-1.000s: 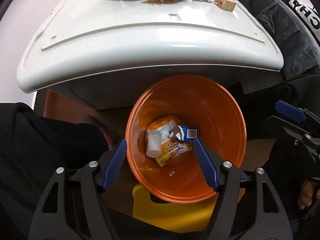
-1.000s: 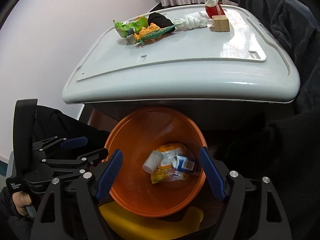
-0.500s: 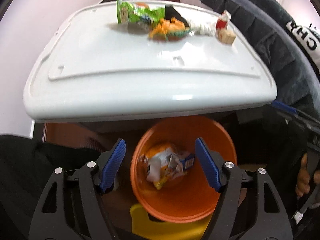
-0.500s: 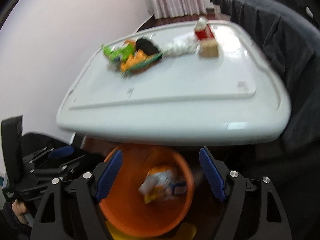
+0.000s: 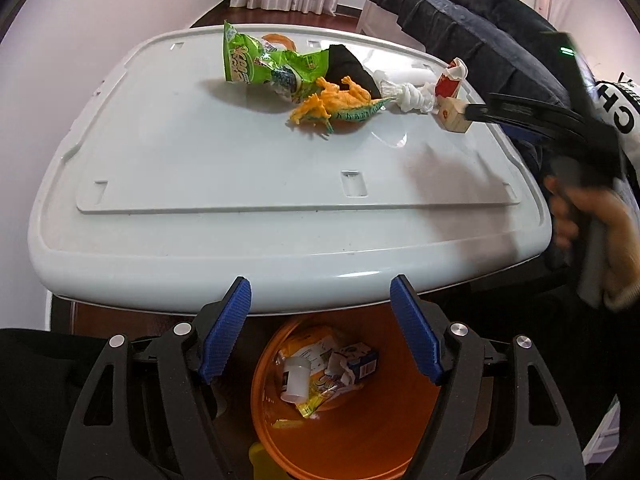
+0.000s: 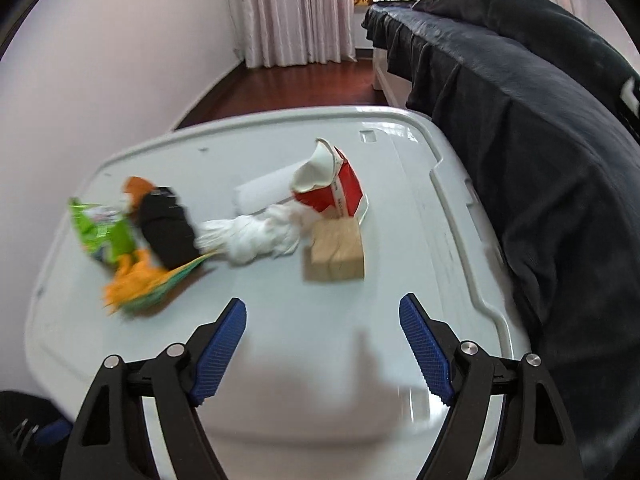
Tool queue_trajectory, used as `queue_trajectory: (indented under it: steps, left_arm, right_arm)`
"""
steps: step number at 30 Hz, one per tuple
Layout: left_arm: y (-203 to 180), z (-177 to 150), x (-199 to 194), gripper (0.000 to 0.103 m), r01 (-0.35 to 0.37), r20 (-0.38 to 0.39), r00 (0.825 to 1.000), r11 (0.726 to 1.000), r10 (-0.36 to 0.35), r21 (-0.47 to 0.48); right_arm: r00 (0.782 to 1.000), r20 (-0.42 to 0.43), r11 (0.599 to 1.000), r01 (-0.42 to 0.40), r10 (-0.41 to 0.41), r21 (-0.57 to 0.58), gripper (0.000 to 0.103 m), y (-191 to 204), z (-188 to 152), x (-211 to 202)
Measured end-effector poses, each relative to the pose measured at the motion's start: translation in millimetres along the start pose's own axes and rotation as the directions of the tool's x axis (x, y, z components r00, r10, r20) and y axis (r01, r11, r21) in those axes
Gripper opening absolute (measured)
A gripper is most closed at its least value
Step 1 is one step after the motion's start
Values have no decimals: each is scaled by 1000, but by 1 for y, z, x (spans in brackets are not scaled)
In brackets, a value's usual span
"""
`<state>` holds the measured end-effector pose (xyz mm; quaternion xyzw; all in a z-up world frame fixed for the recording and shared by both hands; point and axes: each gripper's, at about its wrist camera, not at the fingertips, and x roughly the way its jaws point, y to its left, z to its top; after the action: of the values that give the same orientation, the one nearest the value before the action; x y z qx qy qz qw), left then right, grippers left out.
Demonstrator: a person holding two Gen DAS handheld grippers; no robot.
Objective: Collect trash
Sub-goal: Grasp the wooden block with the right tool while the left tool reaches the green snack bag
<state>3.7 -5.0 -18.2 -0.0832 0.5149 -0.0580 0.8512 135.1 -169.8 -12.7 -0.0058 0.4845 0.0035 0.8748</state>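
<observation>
White glossy plastic forms the surface point(image 6: 280, 344) beneath the right tongs point(image 6: 322, 344), which have just narrowed slightly yet gape, empty. Ahead lies a crumpled red-and-white paper carton point(image 6: 328, 188), probably light and crushable; pinch its flattened wall. Left tongs point(image 5: 320, 332) gape empty over the orange bin point(image 5: 360, 432).

The orange bin point(image 5: 352, 420) is being cut off below the white lid point(image 5: 280, 184); the dinosaur toy point(image 6: 136, 284) is being blurred.
</observation>
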Motion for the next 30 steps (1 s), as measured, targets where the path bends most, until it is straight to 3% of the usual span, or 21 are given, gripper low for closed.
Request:
queue_trajectory:
  steps: [8,9,12,15,18,21,26,28,30]
  left_arm:
    - [6,-3,5,71,16,-7,1000,1000,-16,-15]
    - [6,-3,4,71,17,-5,1000,1000,-17,-15]
    - [7,-3,4,71,12,0,1000,1000,-12,-15]
    - [8,-2,5,71,12,-1,1000,1000,-12,-17]
    - [11,6,3,71,45,-8,999,998,-45,-54]
    - [19,24,-2,71,80,10,997,989,-80,-121]
    - [33,81,-6,71,93,75,994,962,-76,-255]
    - [40,106,-1,71,86,87,994,931,-59,-353]
    - [47,126,9,71,123,94,992,886,-90,-448]
  right_arm:
    - [998,-20,999,53,-53,-4,69,-1,17,48]
    - [998,-24,999,50,-50,-3,65,-1,18,52]
    - [997,-15,997,73,-73,-16,34,0,16,58]
    - [997,-16,997,78,-79,-13,35,2,11,54]
    - [1000,-24,999,14,-13,50,35,-1,5,37]
    - [992,0,985,-124,125,116,35,0,-3,0]
    - [968,96,971,-234,230,35,35,16,-40,-67]
    - [966,105,971,-240,238,3,35,20,-52,-74]
    - [971,104,977,-210,214,-44,35,25,-62,-75]
